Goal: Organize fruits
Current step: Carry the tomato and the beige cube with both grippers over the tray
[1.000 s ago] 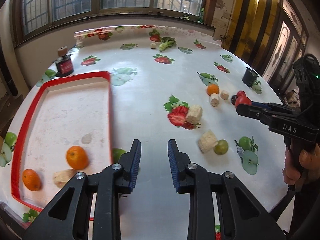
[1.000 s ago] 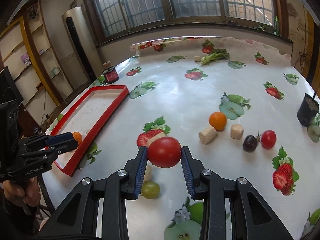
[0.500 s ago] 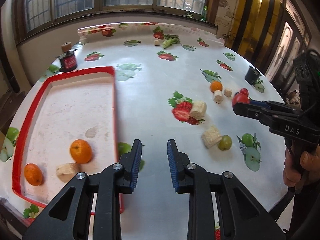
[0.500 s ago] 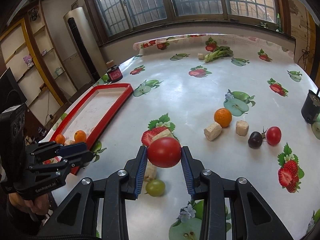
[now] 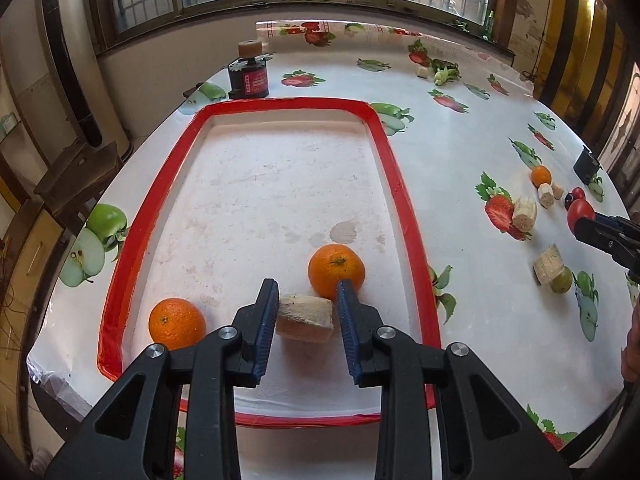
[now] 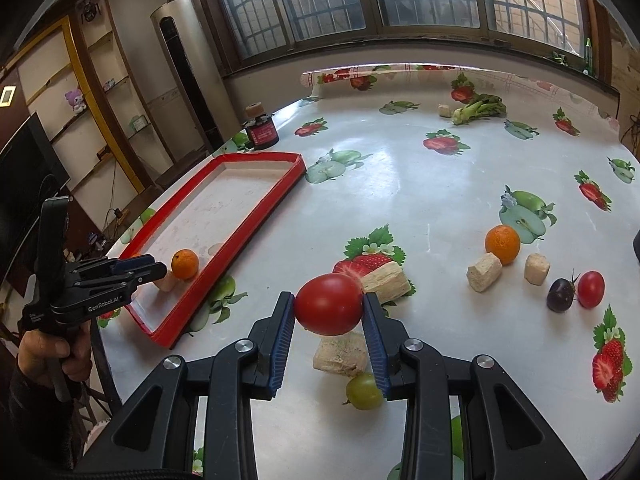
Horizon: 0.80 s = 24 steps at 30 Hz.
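My left gripper (image 5: 307,305) hovers low over the red-rimmed tray (image 5: 400,184). Its jaws are opening, and a beige chunk (image 5: 306,317) lies on the tray floor in the gap, with the pads not pressing it. Two oranges (image 5: 337,266) (image 5: 177,322) flank the chunk. My right gripper (image 6: 328,309) is shut on a red tomato (image 6: 328,306) above the table, right of the tray (image 6: 256,216). Under it lie a beige chunk (image 6: 340,354) and a green grape (image 6: 363,391). The left gripper (image 6: 158,270) shows beside the orange (image 6: 185,264).
Loose on the cloth are an orange (image 6: 502,244), beige chunks (image 6: 484,272) (image 6: 537,268) (image 6: 386,280), a dark fruit (image 6: 561,295) and a small tomato (image 6: 591,289). A red jar (image 5: 249,76) stands behind the tray, greens (image 6: 480,110) lie at the back, and a black cup (image 5: 586,166) stands far right.
My left gripper swung left from the table's middle to over the tray's near end, and its jaws stand slightly wider. My right gripper drifted a little left, still holding the tomato.
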### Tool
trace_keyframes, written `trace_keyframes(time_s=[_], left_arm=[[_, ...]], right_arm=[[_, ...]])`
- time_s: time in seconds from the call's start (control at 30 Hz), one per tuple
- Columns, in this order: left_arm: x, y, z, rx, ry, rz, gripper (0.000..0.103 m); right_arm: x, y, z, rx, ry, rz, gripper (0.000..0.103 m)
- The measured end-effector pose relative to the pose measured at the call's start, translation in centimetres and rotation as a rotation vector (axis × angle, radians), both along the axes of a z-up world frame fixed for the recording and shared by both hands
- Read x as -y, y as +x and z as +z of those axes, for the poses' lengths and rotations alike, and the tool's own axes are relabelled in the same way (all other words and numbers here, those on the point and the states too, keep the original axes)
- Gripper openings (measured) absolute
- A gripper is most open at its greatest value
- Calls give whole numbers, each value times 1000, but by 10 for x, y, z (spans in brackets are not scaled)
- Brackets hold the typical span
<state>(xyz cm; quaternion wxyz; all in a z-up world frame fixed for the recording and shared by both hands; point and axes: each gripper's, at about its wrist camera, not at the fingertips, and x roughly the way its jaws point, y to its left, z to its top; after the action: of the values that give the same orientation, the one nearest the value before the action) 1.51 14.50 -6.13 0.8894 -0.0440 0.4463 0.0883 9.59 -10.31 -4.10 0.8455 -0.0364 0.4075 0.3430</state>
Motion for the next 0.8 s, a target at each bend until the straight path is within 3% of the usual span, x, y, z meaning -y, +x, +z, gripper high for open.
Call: trace_keyframes(time_s=[0.2, 0.33, 0.8], left_arm=[[2, -9, -4, -40, 48, -15, 31], [-7, -6, -18, -72, -10, 0, 27], [-13, -10, 11, 33, -10, 21, 27]], right_arm=[[1, -1, 2, 3, 3, 0, 35], [-1, -2, 3, 1, 7, 8, 35], [-45, -10, 12, 13, 24, 110, 35]])
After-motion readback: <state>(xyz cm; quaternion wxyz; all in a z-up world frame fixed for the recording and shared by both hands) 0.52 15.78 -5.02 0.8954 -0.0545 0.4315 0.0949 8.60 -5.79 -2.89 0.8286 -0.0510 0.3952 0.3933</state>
